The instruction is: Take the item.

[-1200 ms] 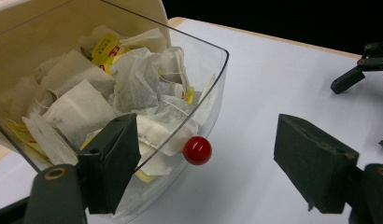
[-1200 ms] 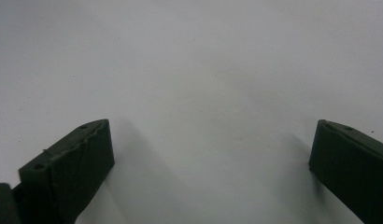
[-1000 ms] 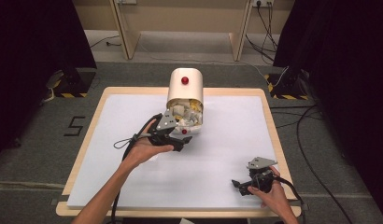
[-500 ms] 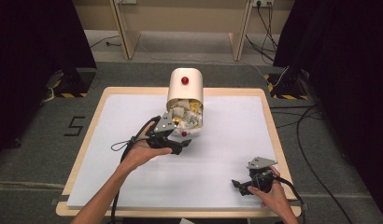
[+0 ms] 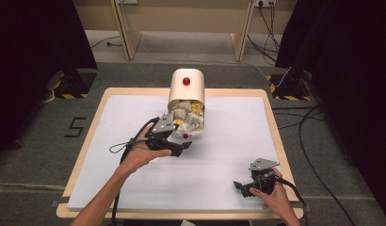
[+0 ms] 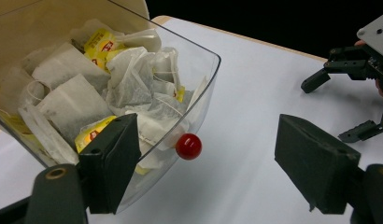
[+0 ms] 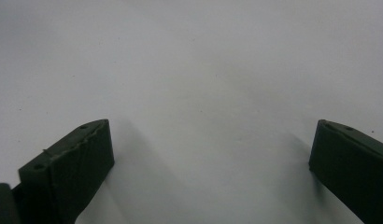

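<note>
**Left gripper at the open mouth of a tea-bag dispenser**

The left gripper [image 5: 180, 149] has its jaws spread wide, with nothing pinched between them. In the left gripper view one pad [image 6: 110, 168] stands against the outside of the clear flap [image 6: 201, 88], and the red knob [image 6: 188, 146] lies in the gap between the jaws, nearer that pad and touching neither. In the high view the gripper sits at about 7 o'clock from the dispenser [image 5: 186, 101], which rests just beyond the middle of the white table [image 5: 219, 188]. The right gripper [image 5: 245, 187], also spread and empty, rests near the table's 5 o'clock corner, well apart from the work.

The dispenser is a cream, round-topped box whose long axis runs from 12 to 6 o'clock; a second red knob [image 5: 186, 81] marks its far part, and the clear flap opens toward 6 o'clock, facing the person. Inside lies a loose heap of tea bags [image 6: 87, 93], some with yellow tags [image 6: 100, 43].

Handling, as a judgement: the tea bags are light, soft and easily torn, with trailing strings that may drag neighbours out, so one is best pinched gently at a free corner or by its tag. The flap looks rigid, thin and smooth; the knob offers the surest hold, though a small round one that could slip.
</note>
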`<state>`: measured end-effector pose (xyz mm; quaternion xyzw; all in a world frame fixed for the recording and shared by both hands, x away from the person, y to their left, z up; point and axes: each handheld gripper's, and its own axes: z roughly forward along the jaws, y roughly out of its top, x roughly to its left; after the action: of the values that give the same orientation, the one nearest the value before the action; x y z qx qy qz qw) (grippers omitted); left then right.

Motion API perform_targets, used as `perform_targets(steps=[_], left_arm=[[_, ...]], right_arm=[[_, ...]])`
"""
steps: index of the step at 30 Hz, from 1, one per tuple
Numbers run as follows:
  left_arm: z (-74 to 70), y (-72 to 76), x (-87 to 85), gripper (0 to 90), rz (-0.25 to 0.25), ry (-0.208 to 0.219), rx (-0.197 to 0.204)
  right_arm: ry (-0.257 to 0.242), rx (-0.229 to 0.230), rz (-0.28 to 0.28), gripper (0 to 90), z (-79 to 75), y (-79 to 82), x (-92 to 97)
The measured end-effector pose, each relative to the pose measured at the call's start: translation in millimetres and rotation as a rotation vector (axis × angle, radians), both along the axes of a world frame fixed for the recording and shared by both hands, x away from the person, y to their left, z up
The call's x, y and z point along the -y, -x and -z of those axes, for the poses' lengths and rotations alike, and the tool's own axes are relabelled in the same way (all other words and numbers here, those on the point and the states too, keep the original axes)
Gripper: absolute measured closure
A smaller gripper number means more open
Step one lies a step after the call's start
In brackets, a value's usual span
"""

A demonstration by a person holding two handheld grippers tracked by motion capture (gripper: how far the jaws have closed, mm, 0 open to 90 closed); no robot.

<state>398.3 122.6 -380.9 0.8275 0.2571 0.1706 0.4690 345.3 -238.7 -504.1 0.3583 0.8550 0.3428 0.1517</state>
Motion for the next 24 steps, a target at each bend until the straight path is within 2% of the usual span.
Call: perform_targets(steps=[4,6,9,14,16,18,19,24], left_arm=[[-1.4,0.2,0.8,22.7,-0.003,-0.002,-0.004],[-3.2,-1.6,1.1,23.7,-0.008,0.01,-0.011],[-8.0,-9.4,2.4,27.1,-0.05,0.028,0.007],[-16.8,-28.4,2.7,39.2,-0.118,0.079,0.002],[-17.9,-31.2,3.4,43.4,-0.125,0.079,0.002],[-18.3,-37.4,5.9,45.5,-0.137,0.063,-0.008],[-17.4,-41.9,8.5,47.5,-0.141,0.043,-0.017],[-16.1,-49.7,13.7,53.4,-0.148,0.022,-0.033]], right_arm=[[0.0,0.0,0.001,0.4,0.0,0.1,0.0],[0.0,0.0,0.0,0.4,0.0,0.0,0.0],[0.0,0.001,0.001,0.4,0.0,0.1,-0.1],[0.0,-0.001,0.0,0.4,-0.1,0.1,0.0],[0.0,-0.001,0.0,0.4,-0.1,0.0,0.0],[0.0,0.0,0.0,0.5,-0.1,0.1,0.0],[0.0,0.001,0.001,0.5,0.0,0.2,-0.1],[-0.001,0.001,0.001,0.5,0.0,0.1,-0.1]])
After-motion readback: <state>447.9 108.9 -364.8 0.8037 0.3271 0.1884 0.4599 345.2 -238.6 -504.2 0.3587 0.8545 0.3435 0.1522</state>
